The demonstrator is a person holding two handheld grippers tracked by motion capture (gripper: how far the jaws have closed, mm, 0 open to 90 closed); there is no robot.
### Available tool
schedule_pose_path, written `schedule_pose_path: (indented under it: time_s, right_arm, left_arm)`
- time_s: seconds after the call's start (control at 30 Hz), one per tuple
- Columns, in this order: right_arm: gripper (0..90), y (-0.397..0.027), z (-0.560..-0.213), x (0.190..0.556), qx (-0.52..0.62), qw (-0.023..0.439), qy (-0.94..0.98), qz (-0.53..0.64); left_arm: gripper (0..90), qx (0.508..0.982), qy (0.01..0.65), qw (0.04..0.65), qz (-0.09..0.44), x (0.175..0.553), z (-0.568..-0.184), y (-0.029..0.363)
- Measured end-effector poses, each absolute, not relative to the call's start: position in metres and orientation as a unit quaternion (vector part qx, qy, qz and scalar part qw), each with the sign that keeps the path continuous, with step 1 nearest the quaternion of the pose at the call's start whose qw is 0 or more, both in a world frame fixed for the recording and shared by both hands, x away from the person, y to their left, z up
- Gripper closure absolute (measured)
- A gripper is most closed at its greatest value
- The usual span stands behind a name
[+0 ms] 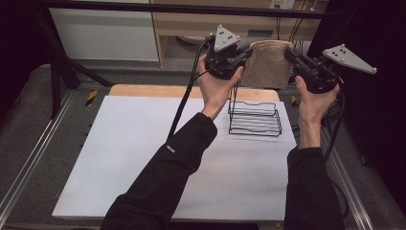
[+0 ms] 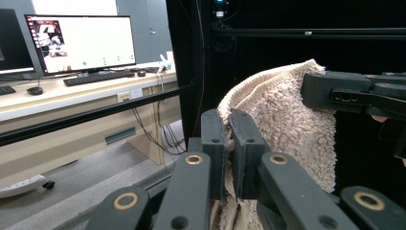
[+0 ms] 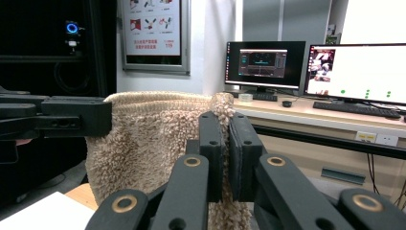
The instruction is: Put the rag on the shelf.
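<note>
High view: black sleeves over a white worktop (image 1: 143, 158); a black wire rack (image 1: 254, 118) stands there. Gripper views: left hand-held gripper (image 2: 229, 143) and right hand-held gripper (image 3: 228, 143) each clamp the looped beige towel (image 1: 268, 62), raised above the rack.

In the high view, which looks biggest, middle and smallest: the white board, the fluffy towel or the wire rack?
1. white board
2. wire rack and towel: look about alike; the towel is held up nearer the camera, so unsure.

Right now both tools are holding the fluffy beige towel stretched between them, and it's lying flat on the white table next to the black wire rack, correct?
Not quite. The high view shows the fluffy beige towel raised in the air above the black wire rack, not lying on the white table. The left tool and right tool do grip it.
</note>
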State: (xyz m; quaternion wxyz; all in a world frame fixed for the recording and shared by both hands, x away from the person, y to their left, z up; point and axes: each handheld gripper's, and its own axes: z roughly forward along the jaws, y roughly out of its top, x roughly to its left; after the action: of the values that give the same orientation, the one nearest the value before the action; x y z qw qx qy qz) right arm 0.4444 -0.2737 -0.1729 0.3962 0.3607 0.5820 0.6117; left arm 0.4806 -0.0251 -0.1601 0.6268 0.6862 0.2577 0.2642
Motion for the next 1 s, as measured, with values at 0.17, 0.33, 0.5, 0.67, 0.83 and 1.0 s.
schedule_pose_path:
  time_s: [0.17,0.33,0.5,0.67,0.83,1.0]
  right_arm:
    - [86.0,-0.275,-0.176,0.455,0.363,0.395,0.581,0.612]
    - [86.0,-0.275,-0.179,0.464,0.363,0.397,0.582,0.609]
    - [86.0,-0.274,-0.18,0.474,0.363,0.399,0.586,0.605]
    - [86.0,-0.273,-0.18,0.483,0.366,0.4,0.589,0.6]
    - [86.1,-0.278,-0.187,0.489,0.372,0.397,0.591,0.596]
    - [86.1,-0.283,-0.195,0.493,0.372,0.393,0.595,0.594]
  left_arm:
    - [85.4,0.689,0.258,0.623,0.267,0.491,-0.16,-0.027]
    - [85.3,0.691,0.264,0.618,0.267,0.501,-0.162,-0.028]
    - [85.3,0.691,0.269,0.613,0.271,0.509,-0.164,-0.029]
    - [85.3,0.692,0.27,0.612,0.27,0.516,-0.168,-0.03]
    - [85.3,0.701,0.261,0.607,0.269,0.519,-0.176,-0.033]
    - [85.3,0.707,0.257,0.603,0.265,0.52,-0.184,-0.037]
